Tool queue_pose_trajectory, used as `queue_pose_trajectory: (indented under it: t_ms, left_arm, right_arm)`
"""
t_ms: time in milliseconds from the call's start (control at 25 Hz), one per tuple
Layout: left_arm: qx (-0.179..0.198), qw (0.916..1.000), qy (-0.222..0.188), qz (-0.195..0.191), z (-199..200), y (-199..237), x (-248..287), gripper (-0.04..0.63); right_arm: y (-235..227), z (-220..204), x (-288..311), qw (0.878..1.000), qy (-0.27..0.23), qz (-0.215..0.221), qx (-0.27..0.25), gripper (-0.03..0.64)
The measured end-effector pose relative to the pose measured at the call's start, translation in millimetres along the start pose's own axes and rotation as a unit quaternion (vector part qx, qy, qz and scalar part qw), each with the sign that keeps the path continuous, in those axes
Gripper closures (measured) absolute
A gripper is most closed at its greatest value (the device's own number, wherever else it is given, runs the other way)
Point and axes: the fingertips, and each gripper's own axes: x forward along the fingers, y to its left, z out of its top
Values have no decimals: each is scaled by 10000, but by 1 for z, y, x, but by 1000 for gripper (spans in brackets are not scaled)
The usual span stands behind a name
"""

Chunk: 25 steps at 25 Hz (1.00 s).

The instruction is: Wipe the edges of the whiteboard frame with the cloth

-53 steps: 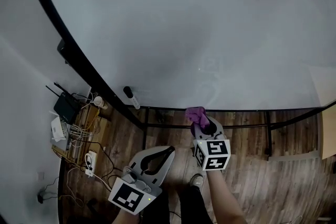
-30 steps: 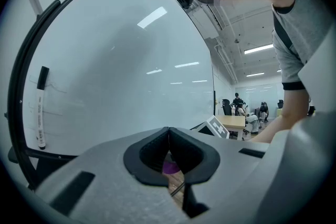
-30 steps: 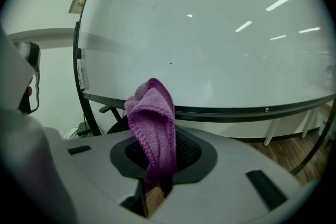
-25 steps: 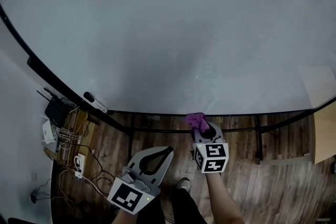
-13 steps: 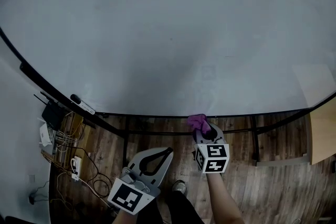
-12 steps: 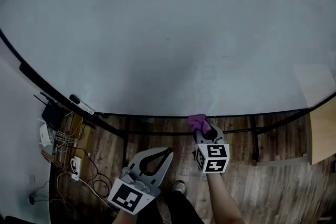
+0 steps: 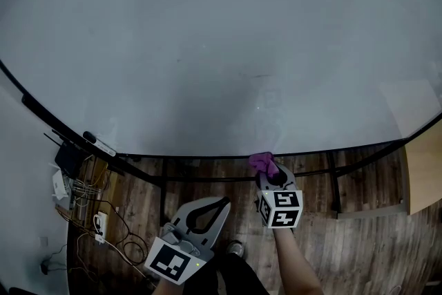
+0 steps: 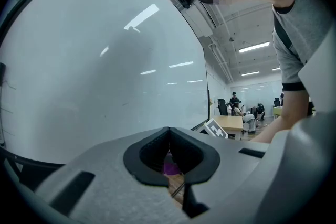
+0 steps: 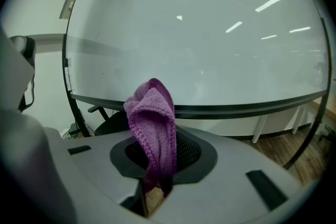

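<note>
Leftward the marker [image 7: 99, 144] had drifted; the right tongs [image 7: 269, 175], clenched on the purple cloth [image 7: 262, 162], hovered just under the bottom edge of the whiteboard frame [image 7: 186, 157]. Left tongs [image 7: 222, 204] hung closed on nothing, below a stand bar [image 7: 200, 180].

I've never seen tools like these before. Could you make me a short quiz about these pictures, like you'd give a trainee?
1. Which one holds the purple cloth? A) the left hand-held gripper B) the right hand-held gripper C) neither
2. True or false: the left hand-held gripper's jaws stand wide apart.
3. Fill in: the purple cloth is nearest the ___ edge of the whiteboard frame.

Key: 1. B. 2. False: its jaws are together with nothing between them. 3. bottom.
</note>
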Motion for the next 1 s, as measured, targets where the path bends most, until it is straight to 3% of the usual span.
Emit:
queue_pose_trajectory:
  t_ms: [680,1000]
  left_arm:
    - [121,9966,-141,-800,27,9,9,578]
    - [81,9974,-205,-690,27,0,28,578]
  right_arm:
    - [1,4,-4,9987,119,-441,218,542]
    - [-10,6,-7,9993,65,-291,214,541]
